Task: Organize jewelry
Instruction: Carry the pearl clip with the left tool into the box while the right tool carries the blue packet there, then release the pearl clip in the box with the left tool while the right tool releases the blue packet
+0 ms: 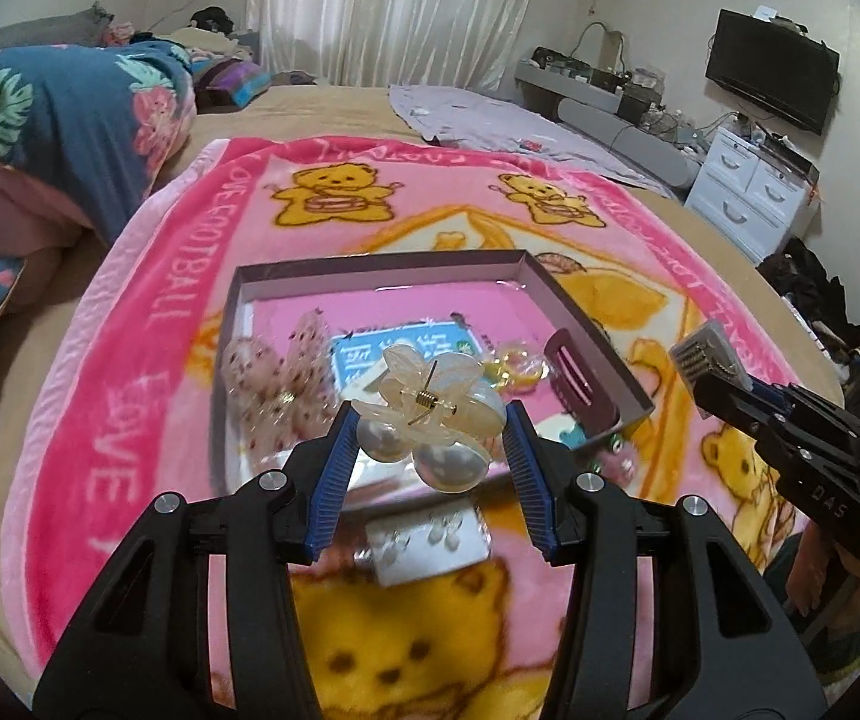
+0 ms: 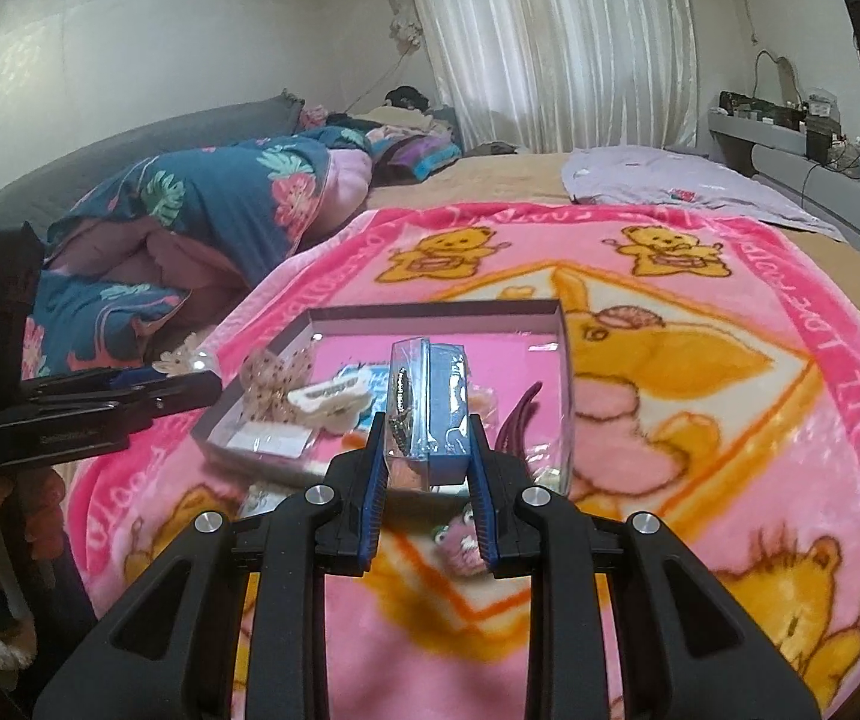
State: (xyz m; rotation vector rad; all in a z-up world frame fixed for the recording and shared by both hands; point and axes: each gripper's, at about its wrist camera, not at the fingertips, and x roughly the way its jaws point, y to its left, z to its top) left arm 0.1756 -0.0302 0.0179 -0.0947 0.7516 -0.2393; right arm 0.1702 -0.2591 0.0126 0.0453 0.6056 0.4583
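Observation:
My left gripper (image 1: 433,420) is shut on a cream flower-shaped hair claw (image 1: 430,399) with two pearl balls, held above the near edge of the shallow grey box (image 1: 382,264). My right gripper (image 2: 427,450) is shut on a clear packet with a blue card (image 2: 430,408), held above the box's near side (image 2: 262,462). The box holds a spotted bow (image 1: 277,378), a blue card (image 1: 400,348), a purple hair clip (image 1: 577,378) and a white clip (image 2: 325,399). The right gripper also shows in the left wrist view (image 1: 706,360).
The box lies on a pink teddy-bear blanket (image 1: 148,324) spread over a bed. A white earring card (image 1: 427,543) and a small pink toy (image 2: 463,543) lie on the blanket near the box. A folded floral duvet (image 1: 70,114) lies to the left.

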